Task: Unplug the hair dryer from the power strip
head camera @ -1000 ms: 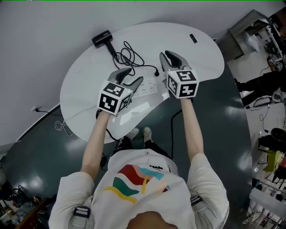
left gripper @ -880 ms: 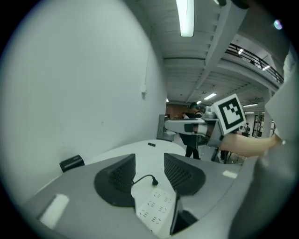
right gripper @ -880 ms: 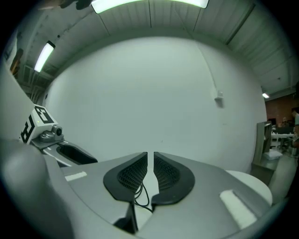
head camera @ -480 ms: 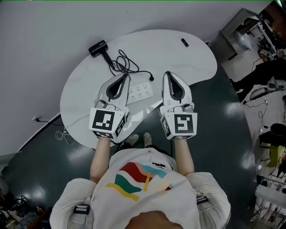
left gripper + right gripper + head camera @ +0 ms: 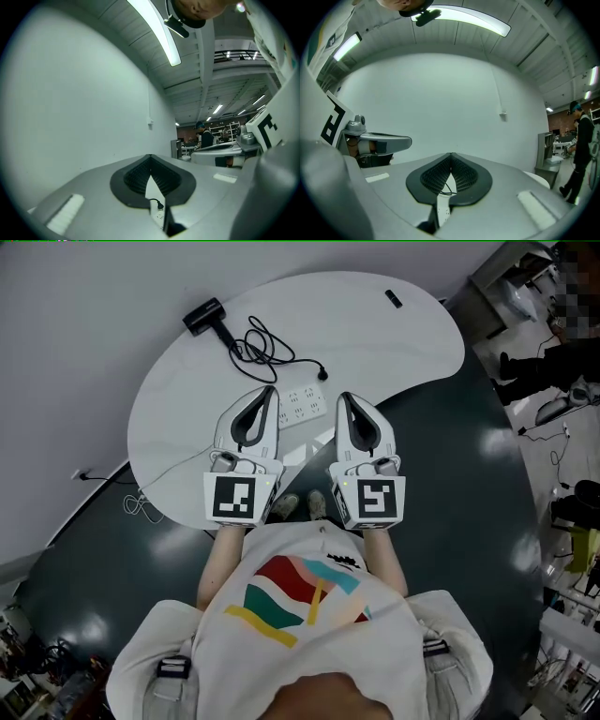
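Two grippers, both mine, sit side by side over the near edge of the white table [image 5: 178, 418], pointing level toward the pale wall [image 5: 84, 324]. My left gripper [image 5: 271, 389] is fully closed: in the left gripper view its ribbed black pads meet at the tips and nothing is caught between them. My right gripper [image 5: 342, 396] is closed the same way, pads together and empty.

From the head view, the white power strip [image 5: 305, 407] lies flat on the table and shows in the gap between my two gripper tips. The plug [image 5: 322, 374] lies loose on the tabletop just beyond the strip, out of its sockets. From the plug the black cord [image 5: 265, 345] runs back in loose loops to the black hair dryer [image 5: 204, 315], which rests near the far left edge of the table, well apart from both grippers.

Through the slit below my left pads I see the plug [image 5: 159, 205] and a bit of the strip [image 5: 157, 216] on the table beneath. Under my right pads a loop of cord [image 5: 446, 192] and the strip [image 5: 444, 213] show likewise.

A small black object [image 5: 394, 299] lies alone near the far right rim. The floor [image 5: 450, 484] around the table is dark and glossy.
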### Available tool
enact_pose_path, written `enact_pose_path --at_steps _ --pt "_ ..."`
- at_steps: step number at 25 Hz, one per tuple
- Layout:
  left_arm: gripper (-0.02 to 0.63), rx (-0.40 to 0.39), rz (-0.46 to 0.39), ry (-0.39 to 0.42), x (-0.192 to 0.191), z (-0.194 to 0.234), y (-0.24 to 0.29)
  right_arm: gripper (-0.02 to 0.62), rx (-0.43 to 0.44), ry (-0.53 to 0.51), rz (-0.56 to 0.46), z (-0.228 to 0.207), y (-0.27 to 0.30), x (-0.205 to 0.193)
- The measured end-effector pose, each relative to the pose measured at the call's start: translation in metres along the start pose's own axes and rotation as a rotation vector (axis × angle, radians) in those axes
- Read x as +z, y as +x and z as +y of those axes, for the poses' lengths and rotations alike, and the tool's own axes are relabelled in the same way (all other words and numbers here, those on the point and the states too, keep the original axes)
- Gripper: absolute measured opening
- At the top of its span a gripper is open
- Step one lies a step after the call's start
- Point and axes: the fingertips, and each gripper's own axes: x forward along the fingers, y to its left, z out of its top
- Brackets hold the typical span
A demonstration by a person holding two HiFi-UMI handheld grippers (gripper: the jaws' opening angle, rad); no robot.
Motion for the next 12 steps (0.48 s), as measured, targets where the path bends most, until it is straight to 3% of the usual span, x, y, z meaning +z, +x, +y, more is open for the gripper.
enact_pose_path --at_steps 12 --pt "0.0 0.009 -0.008 0.026 0.0062 0.0003 -0.0049 0.012 -0.012 -0.021 0.005 -0.0016 -0.0043 0.0035"
